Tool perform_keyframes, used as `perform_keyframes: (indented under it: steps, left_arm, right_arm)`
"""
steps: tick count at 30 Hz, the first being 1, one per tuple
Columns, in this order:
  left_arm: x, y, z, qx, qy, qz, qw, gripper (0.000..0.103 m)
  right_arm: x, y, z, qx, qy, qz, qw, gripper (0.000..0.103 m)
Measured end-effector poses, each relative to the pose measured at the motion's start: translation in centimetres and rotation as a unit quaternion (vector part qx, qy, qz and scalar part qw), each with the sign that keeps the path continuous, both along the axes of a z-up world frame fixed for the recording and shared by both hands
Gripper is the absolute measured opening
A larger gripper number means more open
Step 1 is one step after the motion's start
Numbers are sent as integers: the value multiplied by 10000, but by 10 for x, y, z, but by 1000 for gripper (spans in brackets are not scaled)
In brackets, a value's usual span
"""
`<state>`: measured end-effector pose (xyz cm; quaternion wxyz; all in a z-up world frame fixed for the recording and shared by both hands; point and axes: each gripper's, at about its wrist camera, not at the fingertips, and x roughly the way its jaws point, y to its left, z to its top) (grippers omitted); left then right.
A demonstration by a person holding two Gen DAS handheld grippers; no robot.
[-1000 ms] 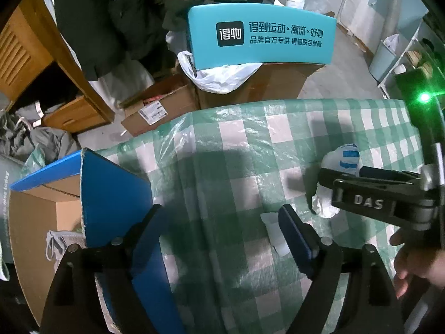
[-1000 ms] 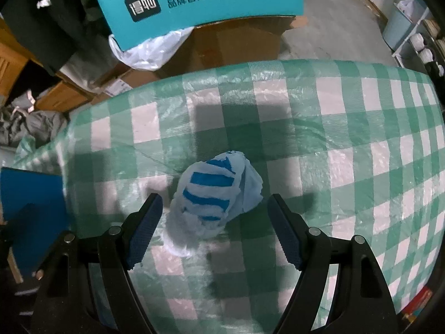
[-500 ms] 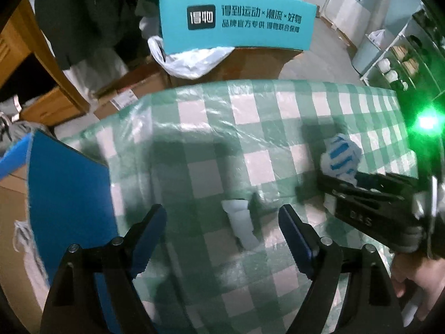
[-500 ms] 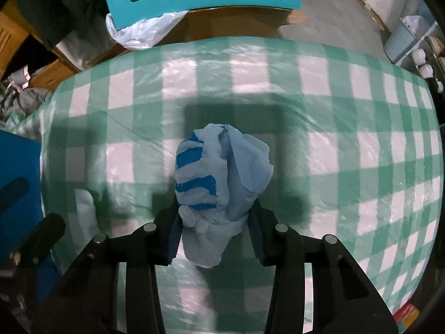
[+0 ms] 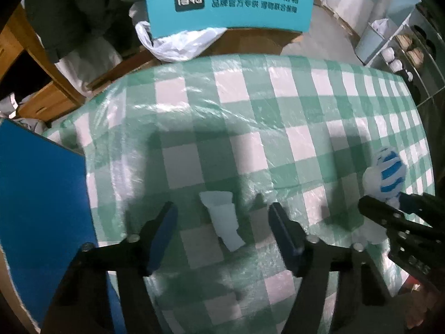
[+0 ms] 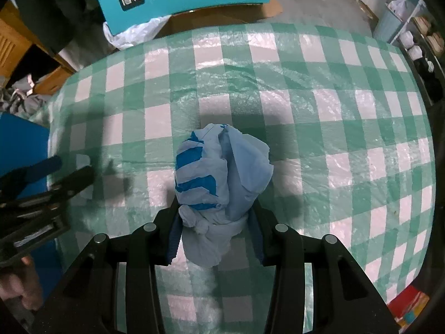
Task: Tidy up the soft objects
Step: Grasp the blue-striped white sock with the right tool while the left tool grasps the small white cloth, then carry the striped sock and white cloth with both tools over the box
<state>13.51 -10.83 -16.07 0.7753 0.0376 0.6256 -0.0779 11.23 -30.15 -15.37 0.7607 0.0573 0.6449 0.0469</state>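
Observation:
A knotted white bundle with blue stripes (image 6: 205, 178) sits between the pads of my right gripper (image 6: 214, 204), which is shut on it just above the green-and-white checked tablecloth (image 6: 333, 117). The left wrist view shows the same bundle (image 5: 388, 172) at the right edge in the right gripper (image 5: 389, 203). A small pale white soft piece (image 5: 225, 222) lies flat on the cloth. My left gripper (image 5: 222, 208) straddles it from above, its jaws closing but with a gap on both sides of the piece. The right wrist view shows the left gripper (image 6: 55, 175) at far left.
A blue box flap (image 5: 39, 208) stands at the table's left edge. Beyond the far edge are a teal printed box (image 5: 228, 2), a white plastic bag (image 5: 178, 41), cardboard and wooden furniture (image 5: 47, 97). A shelf with cups (image 5: 395, 58) is at the right.
My right gripper shut on the striped bundle and carried it across the cloth. My left gripper moved from over the blue box to the small white piece, came lower, and its jaws narrowed.

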Motion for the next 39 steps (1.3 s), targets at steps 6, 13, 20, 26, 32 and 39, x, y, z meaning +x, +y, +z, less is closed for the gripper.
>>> perform_keyframes:
  steps: [6, 13, 20, 26, 32, 39]
  left_arm:
    - [-1, -7, -6, 183, -102, -75, 9998, 57]
    - [-4, -8, -6, 278, -144, -131, 9994, 17]
    - [-9, -2, 0, 176, -168, -130, 9996, 15]
    - [-19, -1, 16, 107, -284, -198, 9993, 15]
    - [-32, 0, 31, 150, -443, -289, 9985, 15]
    - [-47, 4, 53, 142, -650, -352, 9972, 15]
  right_arm:
    - [-10, 2, 11, 71, -121, 124, 9998, 42]
    - [-18, -2, 15, 97, -136, 144, 9998, 42]
    - [-16, 6, 15, -20, -143, 353, 9993, 42]
    - [-21, 15, 23, -129, -251, 618, 9977, 42]
    - [-27, 23, 37, -163, -362, 819, 9958, 42]
    - [-34, 32, 55, -187, -539, 1001, 9933, 42]
